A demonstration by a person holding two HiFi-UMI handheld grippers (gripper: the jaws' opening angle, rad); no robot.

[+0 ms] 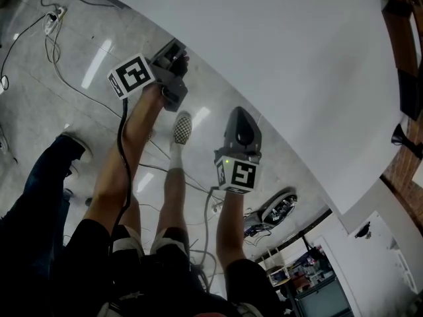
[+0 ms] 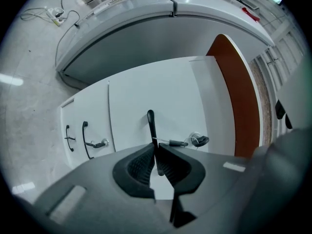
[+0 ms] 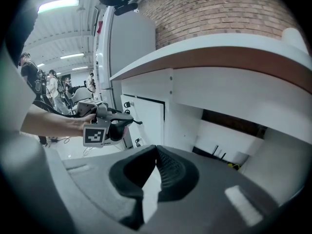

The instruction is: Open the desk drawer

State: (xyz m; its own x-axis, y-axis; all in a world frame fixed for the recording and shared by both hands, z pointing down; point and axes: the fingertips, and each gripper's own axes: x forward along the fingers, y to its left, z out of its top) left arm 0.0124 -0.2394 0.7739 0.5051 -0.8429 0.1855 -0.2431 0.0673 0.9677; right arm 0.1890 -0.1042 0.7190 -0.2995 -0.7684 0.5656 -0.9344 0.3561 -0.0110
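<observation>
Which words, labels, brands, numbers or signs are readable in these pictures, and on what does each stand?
None is readable.
The left gripper's cube and the right gripper's cube carry only black-and-white square patterns, no letters.
Any print on the shelf clutter at the head view's lower right is too small and blurred.

Head view looked steeply down over the desk [image 1: 277, 58]; left gripper view closely faced the drawer [image 2: 161, 96], which right gripper view shared from farther back.
</observation>
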